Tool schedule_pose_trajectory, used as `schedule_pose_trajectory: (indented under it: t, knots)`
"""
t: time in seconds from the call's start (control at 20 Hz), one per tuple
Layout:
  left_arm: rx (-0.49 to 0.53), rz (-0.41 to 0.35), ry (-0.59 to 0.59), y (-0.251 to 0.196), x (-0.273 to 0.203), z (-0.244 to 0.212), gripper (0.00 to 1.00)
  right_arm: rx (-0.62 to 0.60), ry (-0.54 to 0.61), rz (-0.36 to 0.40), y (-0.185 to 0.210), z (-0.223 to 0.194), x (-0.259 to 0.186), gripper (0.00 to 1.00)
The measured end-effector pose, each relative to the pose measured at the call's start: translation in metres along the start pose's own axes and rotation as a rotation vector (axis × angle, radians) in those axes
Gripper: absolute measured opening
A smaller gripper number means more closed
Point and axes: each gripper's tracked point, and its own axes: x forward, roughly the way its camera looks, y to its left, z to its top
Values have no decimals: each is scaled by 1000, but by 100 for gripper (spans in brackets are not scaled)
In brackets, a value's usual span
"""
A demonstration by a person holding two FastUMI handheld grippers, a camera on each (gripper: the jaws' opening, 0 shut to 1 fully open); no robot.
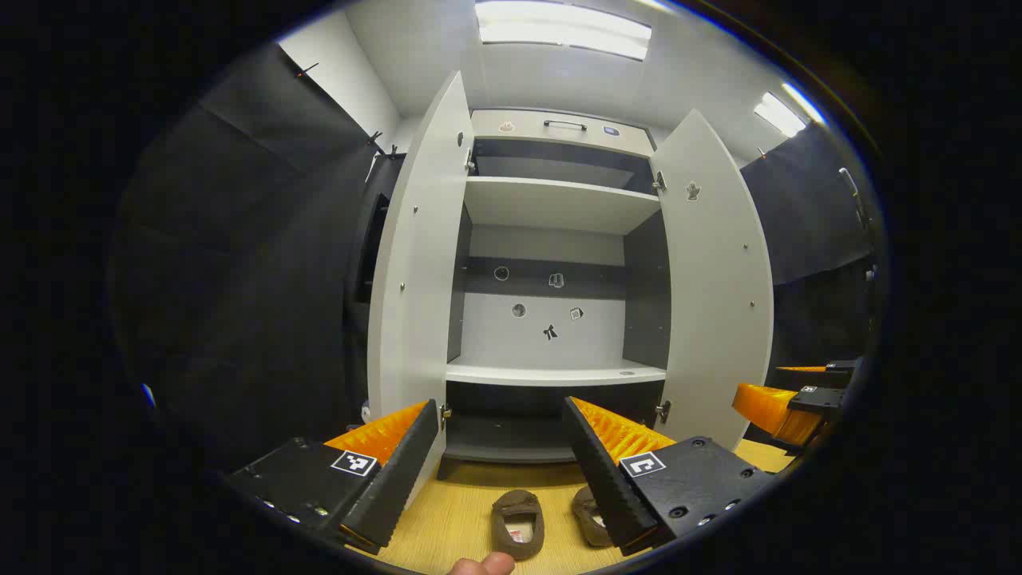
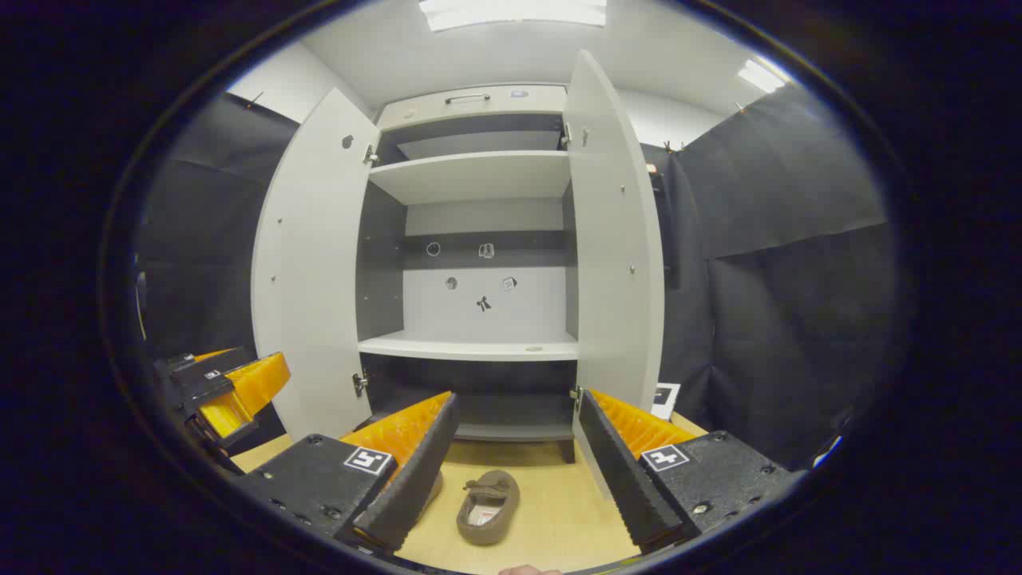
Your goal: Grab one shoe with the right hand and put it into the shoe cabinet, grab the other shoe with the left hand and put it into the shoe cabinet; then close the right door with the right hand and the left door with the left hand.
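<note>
Standing wide apart, both tools (image 1: 501, 423) (image 2: 517, 415) face 2 shoes (image 2: 487, 506) before the open cabinet (image 2: 467, 343).

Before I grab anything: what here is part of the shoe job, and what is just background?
Job:
left shoe
right shoe
shoe cabinet
left door
right door

Background:
stickers on the back panel
floor
ceiling lights
</note>
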Motion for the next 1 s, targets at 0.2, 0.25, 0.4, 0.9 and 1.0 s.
schedule_pose_trajectory:
  t: [0.2, 0.25, 0.4, 0.9, 1.0]
  knots:
    - [8, 3, 1, -1, 0, -1, 94, 4, 5, 13, 4, -1, 3, 94]
    - [8, 6, 3, 0, -1, -1, 94, 0, 5, 17, 5, -2, 4, 94]
    - [10, 10, 3, 0, -2, -1, 94, -12, 12, 33, 8, -4, 3, 94]
    - [11, 7, -4, -5, -10, 1, 94, -40, 27, 40, 8, -8, -6, 94]
    - [12, 4, -4, -7, -11, 2, 95, -51, 54, 51, 10, -16, -1, 99]
